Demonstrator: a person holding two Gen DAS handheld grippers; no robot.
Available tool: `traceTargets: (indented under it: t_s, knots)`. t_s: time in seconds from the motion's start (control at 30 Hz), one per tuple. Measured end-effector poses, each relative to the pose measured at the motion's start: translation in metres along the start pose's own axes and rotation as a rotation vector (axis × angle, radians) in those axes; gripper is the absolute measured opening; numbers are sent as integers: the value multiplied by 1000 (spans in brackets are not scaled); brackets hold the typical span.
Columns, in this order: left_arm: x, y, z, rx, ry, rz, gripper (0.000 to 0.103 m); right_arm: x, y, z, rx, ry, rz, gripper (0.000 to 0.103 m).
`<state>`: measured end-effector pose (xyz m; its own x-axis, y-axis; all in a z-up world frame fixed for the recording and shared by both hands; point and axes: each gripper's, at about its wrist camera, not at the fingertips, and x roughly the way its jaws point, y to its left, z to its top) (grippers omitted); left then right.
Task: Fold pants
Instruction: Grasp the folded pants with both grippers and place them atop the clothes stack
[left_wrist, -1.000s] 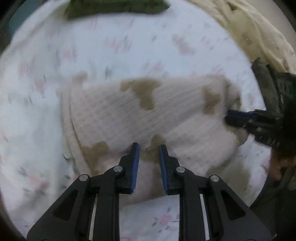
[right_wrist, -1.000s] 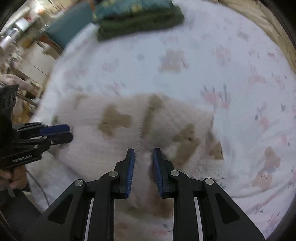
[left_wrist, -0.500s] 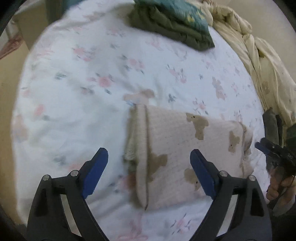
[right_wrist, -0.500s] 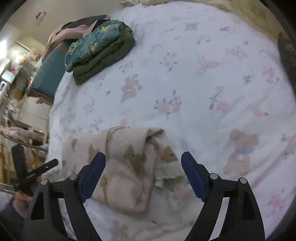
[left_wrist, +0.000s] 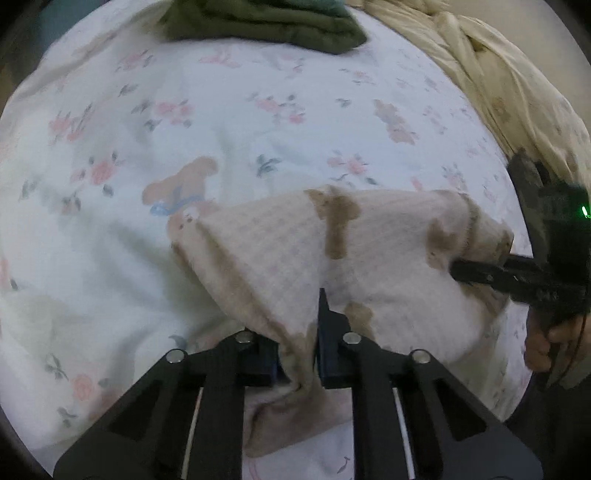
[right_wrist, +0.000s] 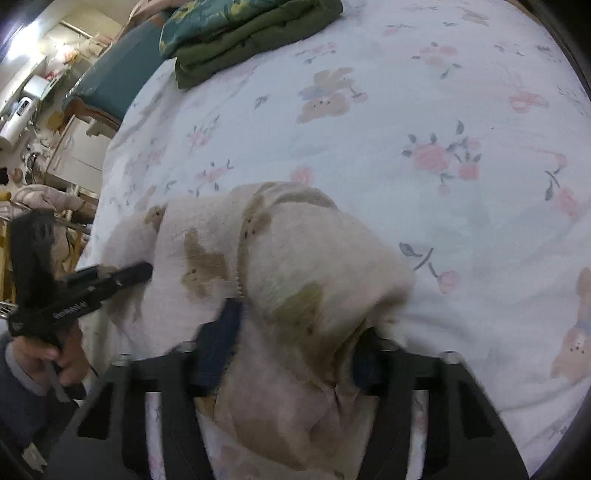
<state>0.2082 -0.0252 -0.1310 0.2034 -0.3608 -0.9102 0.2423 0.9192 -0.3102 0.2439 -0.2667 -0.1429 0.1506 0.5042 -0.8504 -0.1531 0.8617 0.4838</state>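
1. Left wrist view: your left gripper (left_wrist: 297, 345) is squeezed shut on the near edge of the folded pants (left_wrist: 388, 254). The pants lie on the flowered bed sheet (left_wrist: 221, 122), long side running left to right. Only here you see the cream blanket (left_wrist: 498, 74) at far right.
2. Right wrist view: your right gripper (right_wrist: 291, 345) has pants cloth bunched between its fingers. Only here you see the teal chair (right_wrist: 110, 85), far left.

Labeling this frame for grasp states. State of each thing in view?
pants: folded bundle, lifted, pinched at both ends
left gripper: shut on pants
right gripper: closed around a thick wad of pants
green clothes stack: folded, lying on the bed
floral bedsheet: spread flat, slightly wrinkled
cream quilt: bunched along the bed's edge
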Motion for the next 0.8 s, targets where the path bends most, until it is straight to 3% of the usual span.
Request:
traceTargets:
  t_s: [0.07,0.2,0.4,0.57,0.8]
  knots:
    - [-11,-1,1,-11,-22,-17,10,-7,7,-1,-23,-21,6,18]
    - [-54,-3,8,-55,-134,-93,9,-48,22,4,-51,-158,75,16]
    - [-125,-4,46,-68,-320,-109,9,-95,49,35,-100,-310,165,16]
    - [-142,1,113,-56,-377,-57,9,-106,68,115,-168,-380,170,16]
    - [-130,32,255,48,-419,57,10,-83,66,262,-230,-382,122,16]
